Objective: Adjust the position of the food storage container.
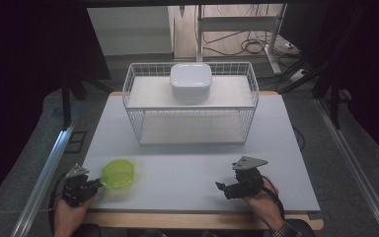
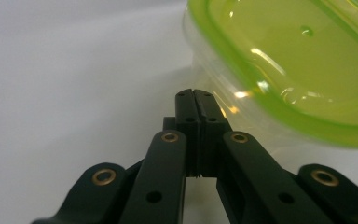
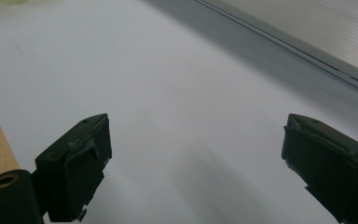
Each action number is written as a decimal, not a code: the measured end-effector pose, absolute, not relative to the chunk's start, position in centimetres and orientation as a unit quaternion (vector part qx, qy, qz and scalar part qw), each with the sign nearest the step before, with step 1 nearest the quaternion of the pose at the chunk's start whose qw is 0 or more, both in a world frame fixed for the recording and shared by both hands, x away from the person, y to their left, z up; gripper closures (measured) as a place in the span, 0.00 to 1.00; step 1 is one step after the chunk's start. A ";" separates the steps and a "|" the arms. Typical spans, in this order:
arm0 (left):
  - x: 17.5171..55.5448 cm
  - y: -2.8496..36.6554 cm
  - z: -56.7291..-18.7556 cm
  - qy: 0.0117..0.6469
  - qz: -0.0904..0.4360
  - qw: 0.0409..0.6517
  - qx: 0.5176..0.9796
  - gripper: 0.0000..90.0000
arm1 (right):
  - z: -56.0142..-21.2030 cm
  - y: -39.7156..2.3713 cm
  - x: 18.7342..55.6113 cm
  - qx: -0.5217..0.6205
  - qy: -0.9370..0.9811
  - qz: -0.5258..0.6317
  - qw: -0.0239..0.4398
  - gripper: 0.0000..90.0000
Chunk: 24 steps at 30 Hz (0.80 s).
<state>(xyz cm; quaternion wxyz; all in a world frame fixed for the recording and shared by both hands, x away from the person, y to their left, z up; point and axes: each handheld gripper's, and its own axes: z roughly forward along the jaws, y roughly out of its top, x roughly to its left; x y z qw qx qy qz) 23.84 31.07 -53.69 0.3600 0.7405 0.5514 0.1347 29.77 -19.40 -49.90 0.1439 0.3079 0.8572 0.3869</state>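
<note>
A clear container with a lime-green lid [image 1: 119,173] sits at the near left of the pale grey table [image 1: 187,168], its lid on and seemingly tilted a little toward the camera in the left gripper view. The left gripper [image 1: 96,183] lies just beside it at its left edge, jaws pressed together with nothing between them; seen along those jaws, the tips meet right at the container's clear wall below the green rim, and whether they touch it cannot be told. Across the table the right gripper [image 1: 220,188] rests near the front edge, well apart from the container, its jaws standing wide over bare tabletop. Farther back, in the middle of the table, a white wire basket [image 1: 249,94] carries a shelf on which a white lidded box [image 1: 191,81] stands.

The step in hand appears to be the approach to the green-lidded container, with no grip yet made. The next move likely calls for the left jaws to part and take the rim or wall squarely; closed tips may only push the light container across the smooth surface.
</note>
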 end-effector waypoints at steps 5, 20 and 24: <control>24.4 30.1 -53.7 0.539 0.127 0.366 0.748 1.00 | -50.0 -19.3 29.8 0.308 0.858 0.386 0.144 0.10; 26.0 24.6 -53.5 0.484 0.098 0.373 0.786 1.00 | -50.1 -19.3 29.8 0.308 0.859 0.382 0.145 0.10; 26.5 23.1 -53.4 0.470 0.093 0.373 0.795 1.00 | -50.1 -19.3 29.9 0.308 0.859 0.382 0.145 0.10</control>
